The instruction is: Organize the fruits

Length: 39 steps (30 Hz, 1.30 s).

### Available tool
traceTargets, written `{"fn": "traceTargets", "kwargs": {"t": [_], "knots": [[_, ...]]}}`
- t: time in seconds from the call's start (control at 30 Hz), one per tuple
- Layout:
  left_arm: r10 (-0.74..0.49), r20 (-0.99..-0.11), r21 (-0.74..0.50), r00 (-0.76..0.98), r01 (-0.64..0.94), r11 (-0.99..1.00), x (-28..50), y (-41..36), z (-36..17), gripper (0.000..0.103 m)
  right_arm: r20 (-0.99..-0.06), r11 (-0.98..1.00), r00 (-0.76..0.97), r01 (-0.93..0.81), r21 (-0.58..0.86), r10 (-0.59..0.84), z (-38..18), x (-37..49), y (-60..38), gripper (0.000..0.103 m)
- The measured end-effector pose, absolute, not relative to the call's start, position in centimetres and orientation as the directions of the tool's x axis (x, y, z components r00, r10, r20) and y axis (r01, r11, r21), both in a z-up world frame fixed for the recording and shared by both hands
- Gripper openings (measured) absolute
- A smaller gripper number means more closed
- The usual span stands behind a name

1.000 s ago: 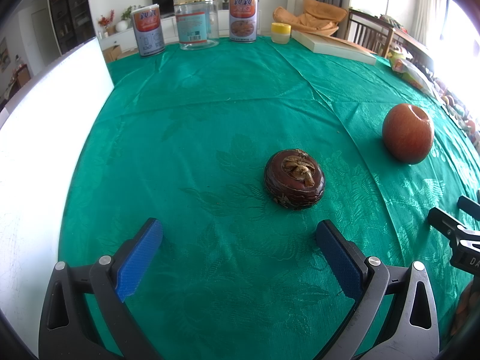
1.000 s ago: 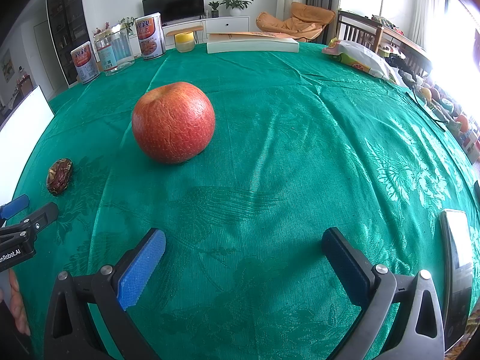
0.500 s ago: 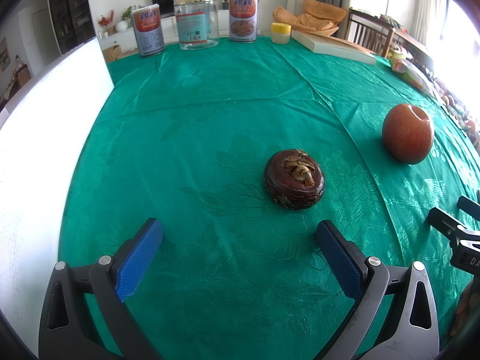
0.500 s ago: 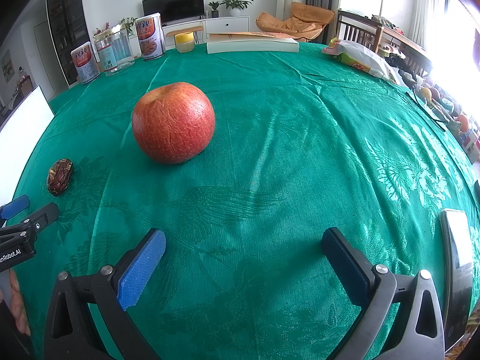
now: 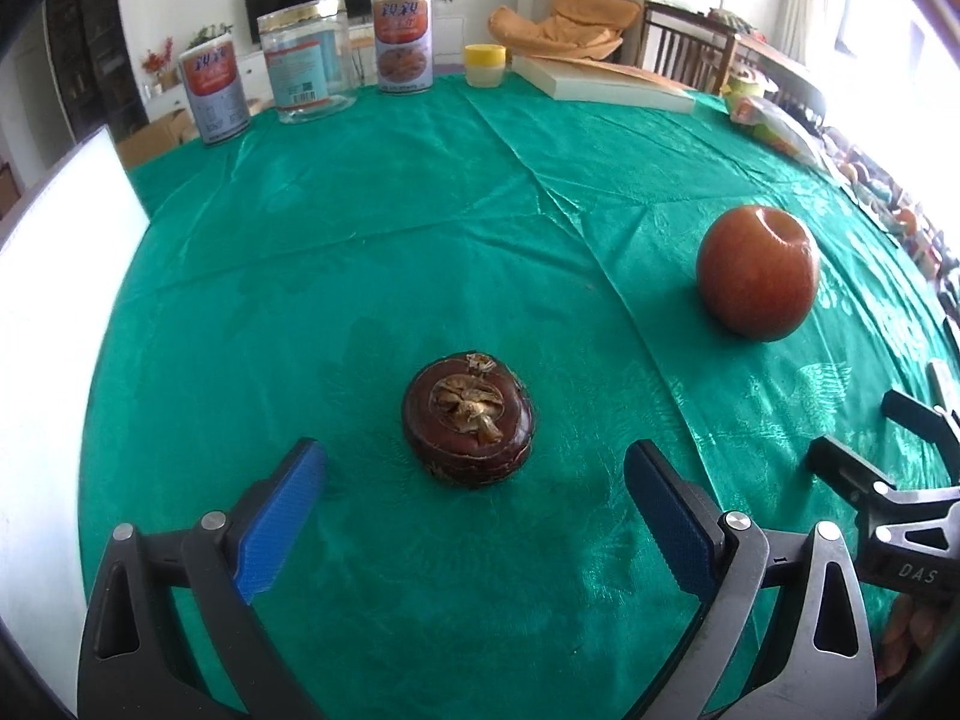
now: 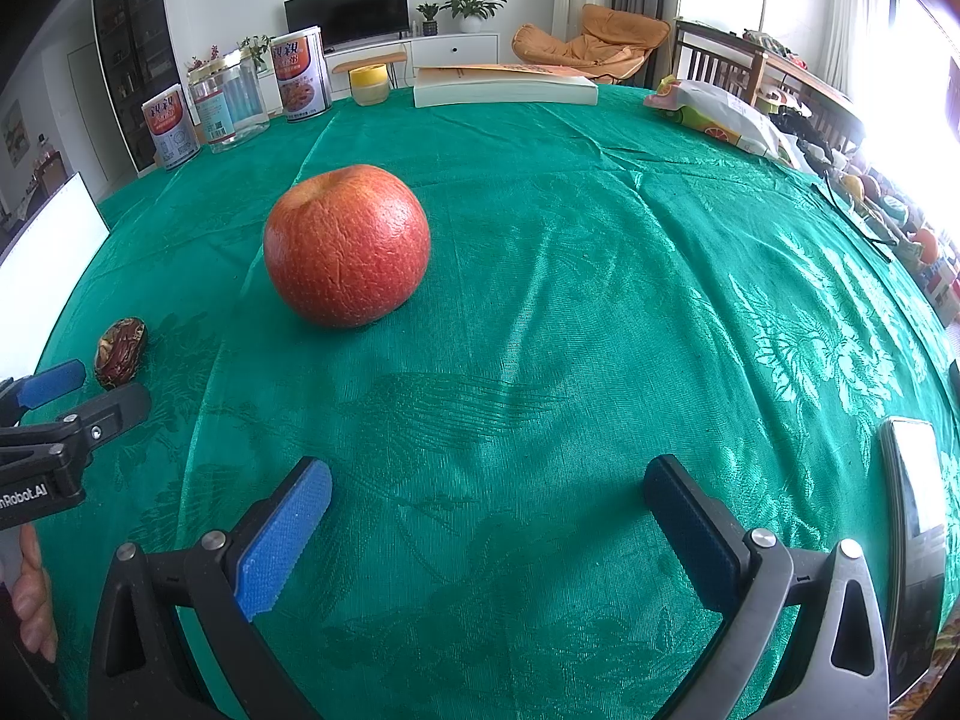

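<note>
A dark brown mangosteen sits on the green tablecloth just ahead of my open left gripper, level with its fingertips. A red apple stands further off to the right. In the right wrist view the apple stands ahead and to the left of my open, empty right gripper, well apart from it. The mangosteen lies at the far left there, beside the left gripper's fingers. The right gripper's fingers show at the right edge of the left wrist view.
A white board lies along the table's left side. Two cans, a glass jar, a yellow-lidded pot and a book stand at the far edge. A snack bag lies far right, a phone near right.
The left gripper has moved forward, so the mangosteen sits closer, between its fingertips' line, and the apple looks nearer. The right gripper has not moved.
</note>
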State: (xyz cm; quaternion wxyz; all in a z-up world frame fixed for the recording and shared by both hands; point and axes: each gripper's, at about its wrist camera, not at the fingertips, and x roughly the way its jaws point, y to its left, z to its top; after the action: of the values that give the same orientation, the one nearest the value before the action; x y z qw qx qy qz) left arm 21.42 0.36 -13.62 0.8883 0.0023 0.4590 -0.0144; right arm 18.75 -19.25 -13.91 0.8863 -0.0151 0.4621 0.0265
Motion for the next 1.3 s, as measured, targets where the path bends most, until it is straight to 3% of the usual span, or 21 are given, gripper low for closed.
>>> {"fn": "traceTargets", "kwargs": {"t": [0.03, 0.1, 0.13, 0.23, 0.33, 0.53, 0.57, 0.6, 0.77, 0.97, 1.1, 1.3], "knots": [[-0.016, -0.814, -0.002, 0.580, 0.024, 1.000, 21.5, 0.3, -13.6, 0.080, -0.819, 0.998, 0.572, -0.061, 0.002, 0.036, -13.9, 18.7, -19.3, 0.103], [-0.023, -0.806, -0.008, 0.592, 0.028, 1.000, 21.5, 0.4, -13.3, 0.051, -0.814, 0.998, 0.579, -0.061, 0.029, 0.059, -13.8, 18.6, -19.6, 0.103], [-0.014, -0.807, 0.000, 0.590, 0.023, 1.000, 21.6, 0.4, -13.2, 0.043, -0.806, 0.996, 0.585, -0.063, 0.065, 0.089, -13.6, 18.5, -20.0, 0.103], [-0.027, -0.817, -0.024, 0.576, 0.013, 1.000, 21.3, 0.9, -12.8, 0.043, -0.791, 0.978, 0.578, -0.073, 0.197, 0.202, -12.1, 19.3, -20.9, 0.103], [-0.054, -0.818, -0.072, 0.573, -0.008, 0.997, 20.4, 1.5, -11.8, 0.042, -0.777, 0.979, 0.596, -0.149, 0.138, 0.200, -8.8, 21.7, -19.2, 0.103], [-0.137, -0.820, -0.182, 0.556, -0.027, 0.983, 18.3, 2.2, -9.2, 0.042, -0.889, 0.955, 0.435, -0.298, 0.009, 0.145, -9.2, 28.4, -13.1, 0.102], [-0.147, -0.819, -0.193, 0.555, -0.024, 0.981, 17.9, 2.2, -8.7, 0.042, -0.906, 0.954, 0.406, -0.298, -0.007, 0.121, -9.9, 29.1, -12.7, 0.092], [-0.158, -0.815, -0.202, 0.557, -0.018, 0.979, 17.4, 2.3, -8.2, 0.042, -0.921, 0.956, 0.376, -0.293, -0.012, 0.104, -10.5, 29.7, -12.5, 0.069], [-0.236, -0.780, -0.273, 0.580, 0.023, 0.962, 13.8, 3.6, -4.0, 0.042, -0.936, 0.973, 0.322, -0.220, 0.070, 0.140, -10.8, 29.7, -13.9, 0.070], [-0.378, -0.650, -0.439, 0.659, 0.080, 0.895, 6.9, 9.7, 4.4, 0.042, -0.832, 0.885, 0.323, -0.280, 0.372, 0.452, -4.8, 25.2, -12.2, 0.069], [-0.258, -0.620, -0.428, 0.741, -0.043, 0.903, 4.4, 17.9, 7.7, 0.042, -0.738, 0.757, 0.272, -0.459, 0.465, 0.617, 1.0, 22.5, -3.4, 0.069], [0.055, -0.781, -0.268, 0.622, -0.414, 0.870, 6.7, 30.4, 1.6, 0.042, -0.683, 0.539, 0.094, -0.695, 0.476, 0.725, 5.2, 17.7, 13.5, 0.070]]}}
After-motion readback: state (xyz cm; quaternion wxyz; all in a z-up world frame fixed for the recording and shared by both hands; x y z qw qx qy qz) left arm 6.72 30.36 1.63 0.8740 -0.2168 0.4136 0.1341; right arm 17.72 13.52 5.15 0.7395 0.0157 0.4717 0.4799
